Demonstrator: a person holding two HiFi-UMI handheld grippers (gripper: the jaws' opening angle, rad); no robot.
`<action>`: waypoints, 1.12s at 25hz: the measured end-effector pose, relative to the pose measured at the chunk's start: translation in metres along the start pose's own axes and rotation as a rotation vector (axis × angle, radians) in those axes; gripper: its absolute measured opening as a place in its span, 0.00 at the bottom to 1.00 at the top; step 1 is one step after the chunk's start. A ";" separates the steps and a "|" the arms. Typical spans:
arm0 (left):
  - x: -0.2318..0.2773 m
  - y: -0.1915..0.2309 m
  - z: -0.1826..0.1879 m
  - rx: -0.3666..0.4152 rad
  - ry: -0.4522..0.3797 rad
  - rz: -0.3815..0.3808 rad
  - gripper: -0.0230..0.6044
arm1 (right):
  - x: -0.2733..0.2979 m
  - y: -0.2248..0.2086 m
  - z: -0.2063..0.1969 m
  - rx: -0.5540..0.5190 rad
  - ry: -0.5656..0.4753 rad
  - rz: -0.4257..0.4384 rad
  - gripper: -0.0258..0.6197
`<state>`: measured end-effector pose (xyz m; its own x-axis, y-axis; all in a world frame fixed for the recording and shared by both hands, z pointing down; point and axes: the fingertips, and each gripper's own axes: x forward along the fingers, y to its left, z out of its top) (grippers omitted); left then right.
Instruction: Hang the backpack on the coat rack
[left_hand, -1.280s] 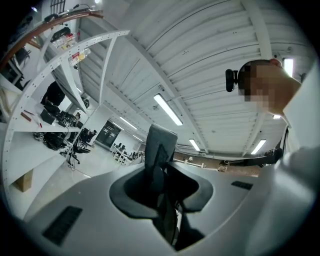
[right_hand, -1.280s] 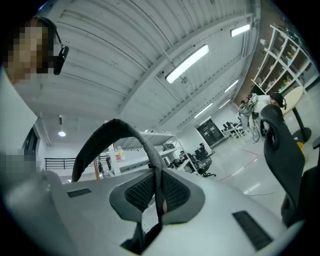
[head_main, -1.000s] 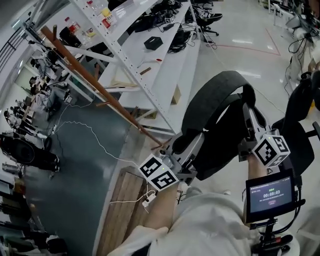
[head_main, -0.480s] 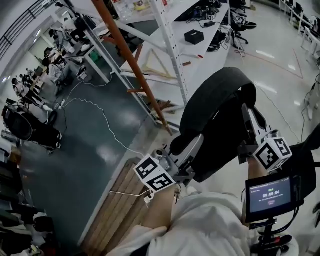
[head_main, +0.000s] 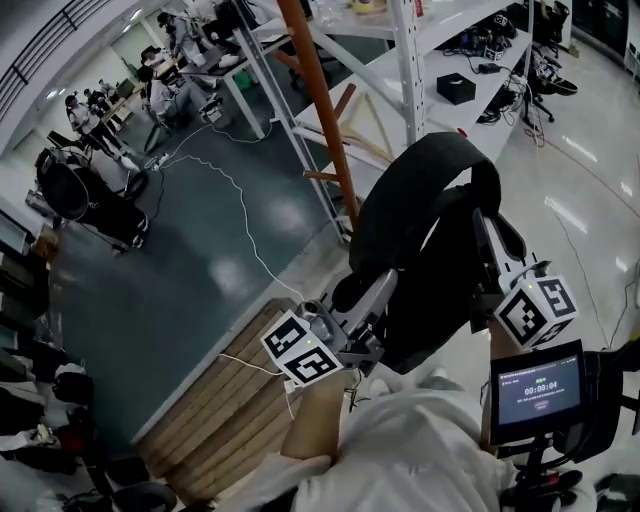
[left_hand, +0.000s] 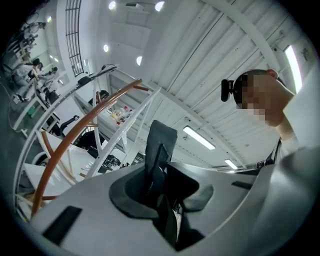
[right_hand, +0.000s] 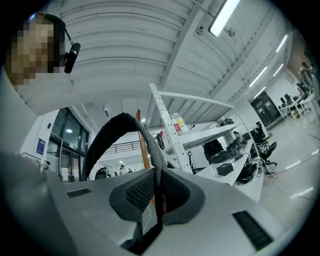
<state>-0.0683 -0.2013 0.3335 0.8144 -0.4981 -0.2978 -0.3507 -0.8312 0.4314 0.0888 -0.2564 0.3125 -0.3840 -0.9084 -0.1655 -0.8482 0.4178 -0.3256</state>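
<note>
Head view: black backpack (head_main: 420, 215) held up between both grippers, just right of brown coat rack pole (head_main: 318, 95); not hooked on any peg. Left gripper (head_main: 372, 300) at bag's lower left, right gripper (head_main: 488, 235) at its right side. White shelf (head_main: 405, 55) beyond pole. Only left gripper view shows its fingers pinched narrow on fabric fold (left_hand: 162, 137). Only right gripper view shows its fingers clamped tight on thin strap (right_hand: 121, 118), which arcs up in loop, pole behind.

Coat rack pole (head_main: 319, 110), white shelving (head_main: 404, 70) ahead; floor (head_main: 190, 290) open left.
</note>
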 end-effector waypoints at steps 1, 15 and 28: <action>0.001 0.002 0.004 0.006 -0.009 0.019 0.18 | 0.007 0.000 0.001 0.002 0.010 0.017 0.10; -0.002 -0.009 0.076 0.172 -0.077 0.131 0.18 | 0.049 0.035 0.047 0.016 0.002 0.110 0.10; 0.041 -0.017 0.182 0.242 -0.126 0.058 0.18 | 0.091 0.059 0.151 -0.046 -0.124 0.073 0.10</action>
<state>-0.1131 -0.2527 0.1592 0.7310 -0.5608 -0.3889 -0.5078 -0.8276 0.2391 0.0589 -0.3125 0.1374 -0.3998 -0.8654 -0.3022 -0.8365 0.4793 -0.2658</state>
